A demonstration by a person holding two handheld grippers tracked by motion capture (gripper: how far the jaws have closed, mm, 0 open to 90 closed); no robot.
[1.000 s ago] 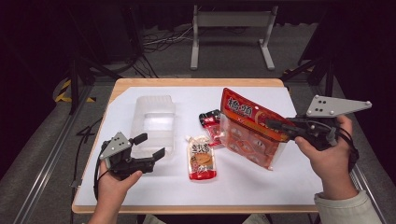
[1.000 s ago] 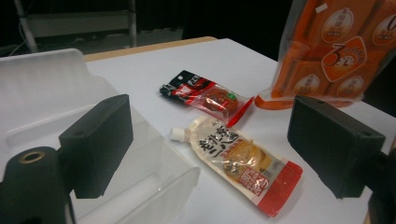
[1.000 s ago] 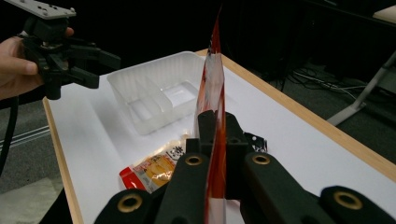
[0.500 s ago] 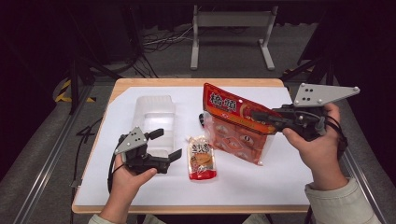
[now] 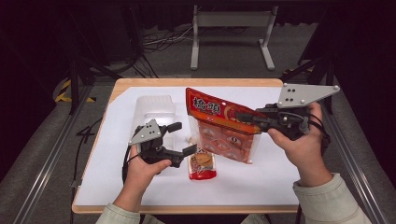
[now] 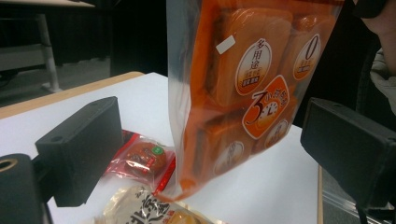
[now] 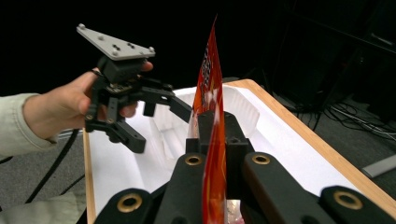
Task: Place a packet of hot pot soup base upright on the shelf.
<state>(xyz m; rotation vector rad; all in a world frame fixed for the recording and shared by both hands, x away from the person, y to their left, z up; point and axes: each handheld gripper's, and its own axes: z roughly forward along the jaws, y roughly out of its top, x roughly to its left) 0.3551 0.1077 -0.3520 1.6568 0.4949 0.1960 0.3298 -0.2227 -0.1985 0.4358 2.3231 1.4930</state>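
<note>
Two grippers hang over a white table (image 5: 261, 186) with a wooden rim. The right gripper (image 5: 243, 116) is clamped tight on the top edge of a big bag (image 5: 219, 128), and the bag hangs in the air above the table. The bag is shiny plastic, red at the top and clear lower down, with flat orange square cakes and round labels showing through. In the right gripper view the bag's thin red edge (image 7: 212, 116) stands straight up between the two black jaws. The left gripper (image 5: 182, 138) is black and blocky with a grey three-cornered plate on top. Its jaws stand wide apart and hold nothing; they have just been opening, then closed a touch. In the left gripper view the bag (image 6: 243, 88) hangs just in front of the open jaws, not touched by them. A small packet (image 5: 202, 163) with a round cracker lies flat below the bag. A smaller red packet (image 6: 142, 158) lies beside it. A clear plastic tray (image 5: 156, 109) sits farther back on the table.
</note>
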